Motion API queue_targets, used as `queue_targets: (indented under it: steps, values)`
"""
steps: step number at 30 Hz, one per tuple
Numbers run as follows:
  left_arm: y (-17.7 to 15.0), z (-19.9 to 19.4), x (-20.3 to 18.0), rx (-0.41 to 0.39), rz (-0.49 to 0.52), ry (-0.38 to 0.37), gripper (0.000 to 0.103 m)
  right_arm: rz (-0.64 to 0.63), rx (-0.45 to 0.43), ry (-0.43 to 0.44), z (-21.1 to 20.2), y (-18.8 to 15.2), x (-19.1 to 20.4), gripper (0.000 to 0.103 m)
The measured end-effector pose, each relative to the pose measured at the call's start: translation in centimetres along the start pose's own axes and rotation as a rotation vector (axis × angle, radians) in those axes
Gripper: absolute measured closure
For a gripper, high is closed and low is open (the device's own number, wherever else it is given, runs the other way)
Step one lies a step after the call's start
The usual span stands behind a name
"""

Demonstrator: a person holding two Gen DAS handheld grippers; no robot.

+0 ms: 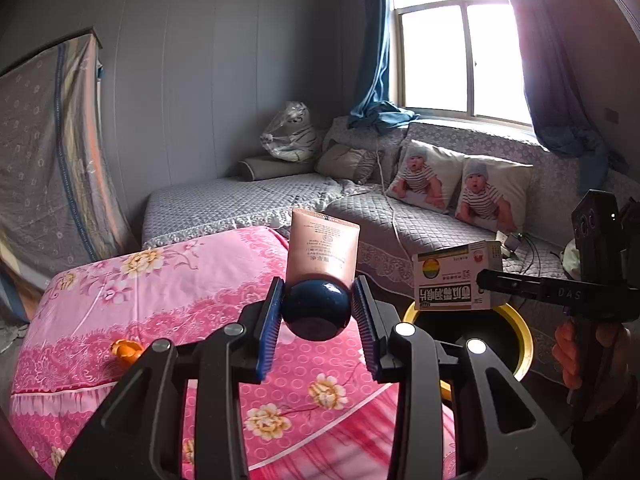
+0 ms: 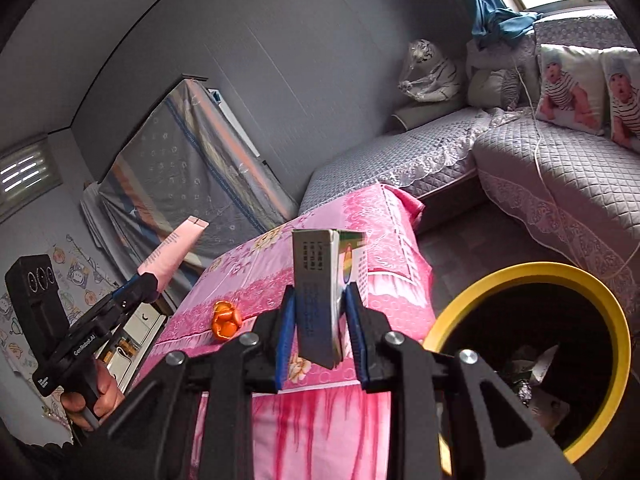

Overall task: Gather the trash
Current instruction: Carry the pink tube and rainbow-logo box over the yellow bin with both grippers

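My left gripper [image 1: 317, 292] is shut on a pink cream tube [image 1: 322, 244], its blue pads pressed on the tube's dark blue round cap [image 1: 316, 316]. The tube points away from me. My right gripper [image 2: 319, 300] is shut on a small medicine box [image 2: 312, 256] held upright on its narrow side. A yellow-rimmed bin [image 2: 600, 312] with dark inside and some scraps stands just right of the box. In the left wrist view the right gripper [image 1: 484, 280] holds the box [image 1: 452, 280] above the bin [image 1: 522, 332]. An orange peel [image 2: 226, 318] lies on the pink cloth.
A pink flowered cloth covers the table [image 1: 160, 300] below both grippers. Behind it runs a grey quilted corner sofa [image 1: 240, 200] with baby-print pillows [image 1: 424, 176] and a plush tiger in plastic [image 1: 290, 132]. A covered board [image 1: 44, 152] leans on the left wall. A hand [image 2: 92, 396] grips the left tool.
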State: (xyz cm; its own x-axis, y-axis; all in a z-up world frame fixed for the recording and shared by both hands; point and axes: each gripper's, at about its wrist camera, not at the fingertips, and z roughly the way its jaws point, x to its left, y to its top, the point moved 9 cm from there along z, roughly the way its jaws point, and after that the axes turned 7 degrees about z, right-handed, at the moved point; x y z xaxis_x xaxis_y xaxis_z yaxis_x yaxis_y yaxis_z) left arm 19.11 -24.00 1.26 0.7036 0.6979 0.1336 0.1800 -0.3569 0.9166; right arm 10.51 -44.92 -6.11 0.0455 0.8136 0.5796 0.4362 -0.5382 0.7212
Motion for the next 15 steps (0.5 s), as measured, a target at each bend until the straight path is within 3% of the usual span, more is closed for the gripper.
queue_targets:
  steps: [15]
  values:
    - [2.7, 4.9, -12.3, -0.029, 0.158, -0.166, 0.07, 0.119, -0.092, -0.199, -4.5, -0.9, -11.6, 0.079]
